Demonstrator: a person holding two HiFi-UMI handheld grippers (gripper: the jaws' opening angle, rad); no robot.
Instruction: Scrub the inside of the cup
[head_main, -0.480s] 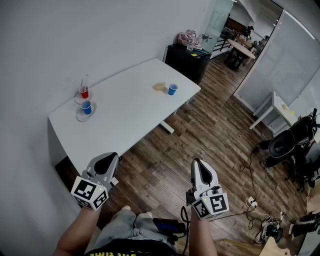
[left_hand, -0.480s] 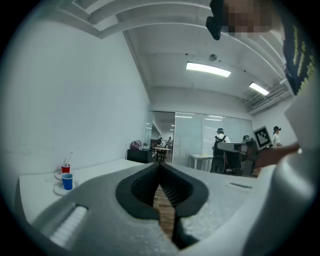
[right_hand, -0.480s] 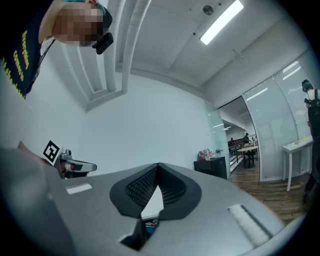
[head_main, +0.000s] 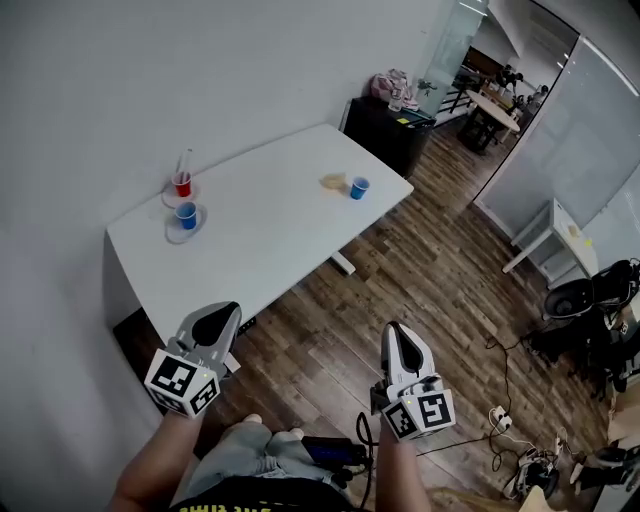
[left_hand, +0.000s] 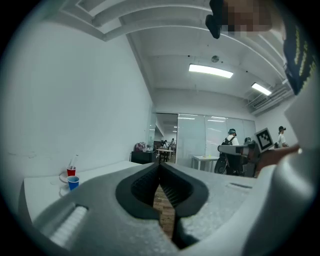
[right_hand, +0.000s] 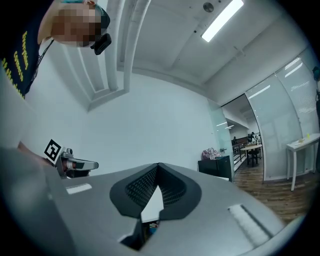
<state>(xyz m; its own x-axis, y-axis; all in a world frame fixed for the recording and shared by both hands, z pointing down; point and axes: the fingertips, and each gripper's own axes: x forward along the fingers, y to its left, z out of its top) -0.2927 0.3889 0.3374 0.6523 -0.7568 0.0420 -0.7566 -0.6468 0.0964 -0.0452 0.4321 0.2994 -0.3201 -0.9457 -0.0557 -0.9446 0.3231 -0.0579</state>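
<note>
Held the left gripper (head_main: 217, 318) and the right gripper (head_main: 396, 336) level above the wooden floor (head_main: 320, 300), jaws of each pressed together with nothing between them. Stood well short of the table (head_main: 270, 240), with every cup ahead of both grippers and out of reach.

Saw a red cup (head_main: 183, 185) with a slim stick standing in it, and a near blue cup (head_main: 186, 213) on a small plate (head_main: 173, 235) just beside it. Placed both ahead and slightly left of the left gripper, the nearer of the two. Saw a far blue cup (head_main: 359, 187) at the table's other end, ahead of the right gripper and well apart from it. Noted a pale yellow lump (head_main: 334, 181), possibly a sponge, just beside that cup. Could not tell which cup was meant for scrubbing.

Found all cups upright, mouths up; judged that an approach to the table, then entry from above, would be needed.

Against the earlier frame: found the table and cups shifted slightly rightward in the head view. Saw both grippers at nearly the same spots, again closed and empty, and nothing on the table disturbed.
</note>
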